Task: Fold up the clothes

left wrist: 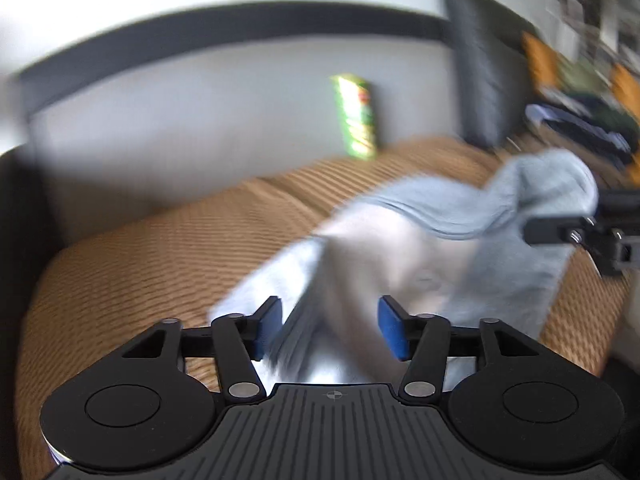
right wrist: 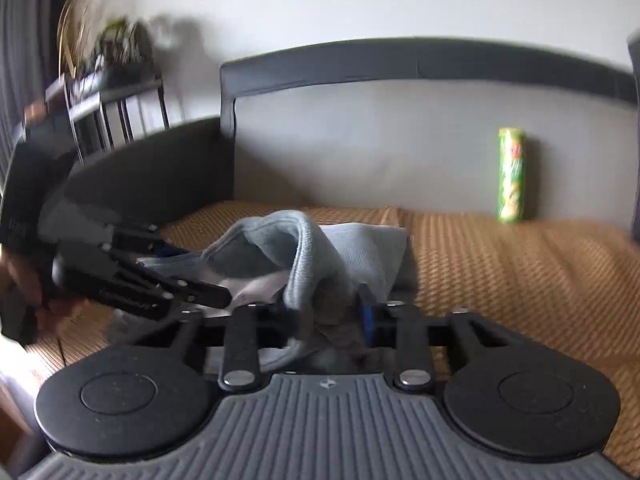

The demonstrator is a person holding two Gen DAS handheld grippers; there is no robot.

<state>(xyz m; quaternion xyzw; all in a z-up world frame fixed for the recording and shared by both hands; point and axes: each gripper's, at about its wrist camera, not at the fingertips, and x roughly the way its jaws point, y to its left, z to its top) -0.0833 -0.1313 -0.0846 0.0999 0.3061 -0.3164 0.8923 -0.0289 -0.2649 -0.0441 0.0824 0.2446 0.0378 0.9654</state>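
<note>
On ribbed orange cushion (right wrist: 500, 264), soft grey garment (right wrist: 320, 248)

I see a grey sofa back (right wrist: 400, 152) under a white wall (right wrist: 320, 0), an orange ribbed seat cover (right wrist: 520, 280), and a metal rack (right wrist: 116, 112) at ten o'clock.

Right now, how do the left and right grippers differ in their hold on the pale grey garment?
The left gripper has its blue-padded fingers spread wide, with the pale grey garment loose between them. The right gripper has its fingers much closer together, pinched on a bunched fold of that garment. Both point across the orange ribbed sofa seat.
</note>
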